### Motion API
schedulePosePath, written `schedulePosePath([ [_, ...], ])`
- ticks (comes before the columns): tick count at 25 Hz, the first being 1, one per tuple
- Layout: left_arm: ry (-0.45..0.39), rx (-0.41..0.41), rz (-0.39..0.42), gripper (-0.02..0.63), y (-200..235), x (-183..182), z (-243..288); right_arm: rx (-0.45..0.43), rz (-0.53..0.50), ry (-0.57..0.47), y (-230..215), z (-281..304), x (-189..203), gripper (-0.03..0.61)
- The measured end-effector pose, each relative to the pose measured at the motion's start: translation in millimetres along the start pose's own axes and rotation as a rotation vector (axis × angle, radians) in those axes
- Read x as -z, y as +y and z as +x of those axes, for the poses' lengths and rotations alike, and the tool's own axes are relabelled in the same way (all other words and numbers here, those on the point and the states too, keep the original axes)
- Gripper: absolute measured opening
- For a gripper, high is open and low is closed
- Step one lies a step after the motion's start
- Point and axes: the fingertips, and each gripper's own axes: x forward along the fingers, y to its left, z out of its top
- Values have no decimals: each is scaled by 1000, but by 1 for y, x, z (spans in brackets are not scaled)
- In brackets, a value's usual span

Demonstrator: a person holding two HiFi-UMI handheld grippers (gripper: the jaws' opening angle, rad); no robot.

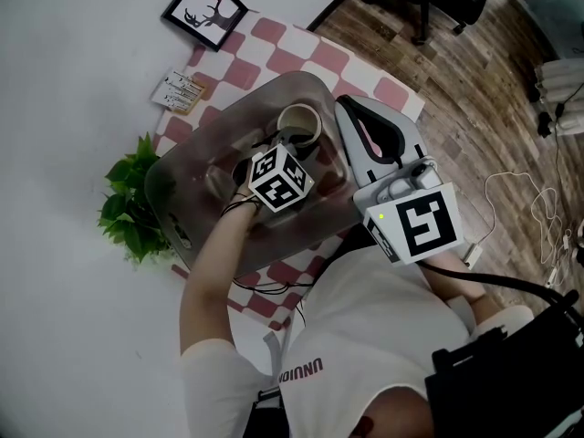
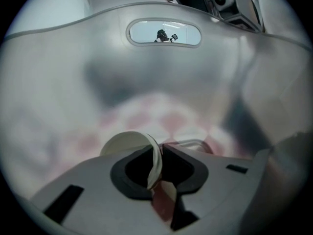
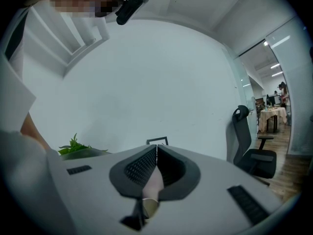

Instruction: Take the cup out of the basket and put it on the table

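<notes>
Inside the see-through basket [image 1: 187, 240], toward its far end, the cup [image 1: 301, 124] stands upright with its mouth open to the ceiling; it has not yet been lifted out. The left gripper [image 2: 158, 155] reaches down into the basket from the person's side. Its fingers [image 2: 185, 169] have come in narrow on the cup's thin wall, one inside the mouth and one outside, pinching the rim between the pads. Gripping by the rim makes sense here: the basket's high sides leave little room to get around the cup's body, while the top edge is open from above.

The right gripper [image 3: 156, 151] is held up over the basket's right edge, pointing away across the room, its fingers pressed together on nothing. It looks parked, kept clear so the left arm has the basket to itself.

The basket sits on a pink checked cloth [image 1: 365, 71] spread over the white counter [image 1: 73, 80], with a leafy plant [image 1: 132, 199] just beside its left side. My guess is that the bare cloth beyond the basket is the handiest landing spot once the cup is raised straight up past the rim.
</notes>
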Motion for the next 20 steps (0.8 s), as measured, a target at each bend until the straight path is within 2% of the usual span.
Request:
schedulePosePath([
  [9,-24,-9,-81,61,2,2,-5,7,4,-3,-1,-1,0,20],
  [20,-62,-23,-132,55,3,2,-8,5,7,-2,-2,0,1,20],
])
